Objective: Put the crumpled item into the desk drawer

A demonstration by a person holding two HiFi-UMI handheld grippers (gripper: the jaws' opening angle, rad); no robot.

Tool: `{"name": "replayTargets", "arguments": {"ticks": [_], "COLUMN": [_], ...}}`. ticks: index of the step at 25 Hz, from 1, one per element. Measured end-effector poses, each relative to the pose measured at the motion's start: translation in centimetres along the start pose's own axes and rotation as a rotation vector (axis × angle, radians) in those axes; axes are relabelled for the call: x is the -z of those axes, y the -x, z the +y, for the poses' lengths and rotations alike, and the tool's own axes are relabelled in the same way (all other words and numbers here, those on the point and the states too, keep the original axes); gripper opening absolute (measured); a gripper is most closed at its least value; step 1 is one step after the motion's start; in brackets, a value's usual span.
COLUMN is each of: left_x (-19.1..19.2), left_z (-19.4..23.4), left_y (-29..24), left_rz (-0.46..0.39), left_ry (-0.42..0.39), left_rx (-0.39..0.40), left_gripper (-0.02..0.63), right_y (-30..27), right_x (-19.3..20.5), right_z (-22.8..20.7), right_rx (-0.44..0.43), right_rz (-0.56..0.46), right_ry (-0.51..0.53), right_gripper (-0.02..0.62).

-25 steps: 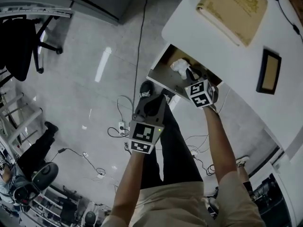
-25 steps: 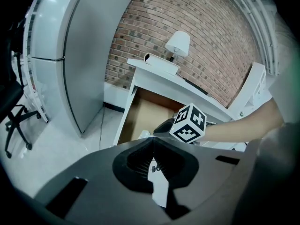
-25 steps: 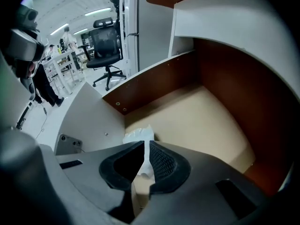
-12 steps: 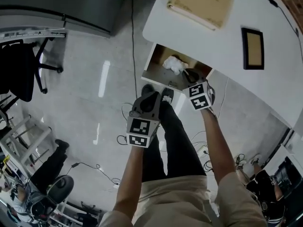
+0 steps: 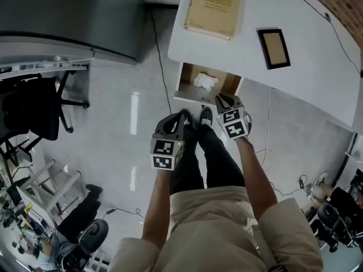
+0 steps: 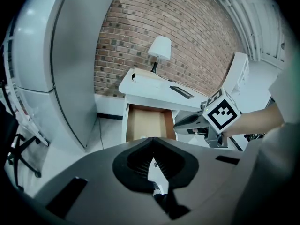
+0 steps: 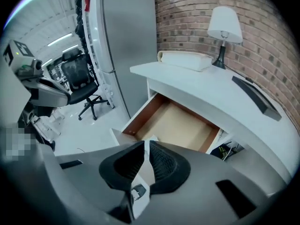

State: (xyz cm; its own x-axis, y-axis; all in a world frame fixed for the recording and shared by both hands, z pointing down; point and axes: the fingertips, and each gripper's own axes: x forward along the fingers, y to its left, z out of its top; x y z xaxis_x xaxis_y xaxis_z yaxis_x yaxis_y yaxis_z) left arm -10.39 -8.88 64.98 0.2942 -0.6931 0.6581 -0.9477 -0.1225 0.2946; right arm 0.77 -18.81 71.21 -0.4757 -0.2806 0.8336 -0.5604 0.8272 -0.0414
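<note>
The left gripper's (image 6: 151,142) jaws were closed tip to tip with nothing held. The right gripper's (image 7: 146,144) jaws were also drawn together and empty, with only a thin slit between them. Both pointed toward the open drawer (image 5: 189,77). The right gripper was just short of the drawer's front right corner, and the left was further back over the floor, beside the person's shoes. The crumpled item (image 5: 205,81), white, lay inside the drawer on its brown bottom, apart from both grippers. Above the drawer, the white desk (image 5: 306,78) carried a tan book (image 5: 214,7), a dark-framed panel (image 5: 274,48) and a lamp (image 7: 225,27) against a brick wall (image 6: 187,36). A grey cabinet (image 5: 68,16) stood beside the desk, with a black chair (image 5: 34,109) well off to the left.
</note>
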Motion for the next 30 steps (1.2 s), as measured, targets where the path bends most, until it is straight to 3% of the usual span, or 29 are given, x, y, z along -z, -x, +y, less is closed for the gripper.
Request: {"name": "replayTargets", "arguments": {"ticks": [6, 10, 19, 23, 30], "left_x": [-5.1, -7.2, -10.6, -11.6, -10.2], "left_z": [-0.8, -1.9, -6.3, -6.6, -6.8], "left_y": [1.9, 3.7, 6.2, 7.1, 8.5], "left_rz": [-0.058, -0.067, -0.101, -0.093, -0.068], "left_ry": [-0.066, -0.090, -0.160, -0.236, -0.271], "left_rx": [0.037, 0.085, 0.166, 0.187, 0.191], "left_gripper": [0.015, 0.015, 0.015, 0.015, 0.015], "right_y": [5.0, 9.1, 15.9, 17.2, 17.8], "right_x": [-2.0, -3.0, -4.8, -6.0, -4.8], "right_z": [1.2, 2.9, 3.0, 3.9, 6.2], "right_rx": [0.044, 0.056, 0.105, 0.118, 0.113], "right_rz": [-0.072, -0.122, -0.207, -0.251, -0.272], "right_ry": [-0.142, -0.301, -0.334, -0.327, -0.332], "right_gripper": [0.057, 0.057, 0.057, 0.056, 0.055]}}
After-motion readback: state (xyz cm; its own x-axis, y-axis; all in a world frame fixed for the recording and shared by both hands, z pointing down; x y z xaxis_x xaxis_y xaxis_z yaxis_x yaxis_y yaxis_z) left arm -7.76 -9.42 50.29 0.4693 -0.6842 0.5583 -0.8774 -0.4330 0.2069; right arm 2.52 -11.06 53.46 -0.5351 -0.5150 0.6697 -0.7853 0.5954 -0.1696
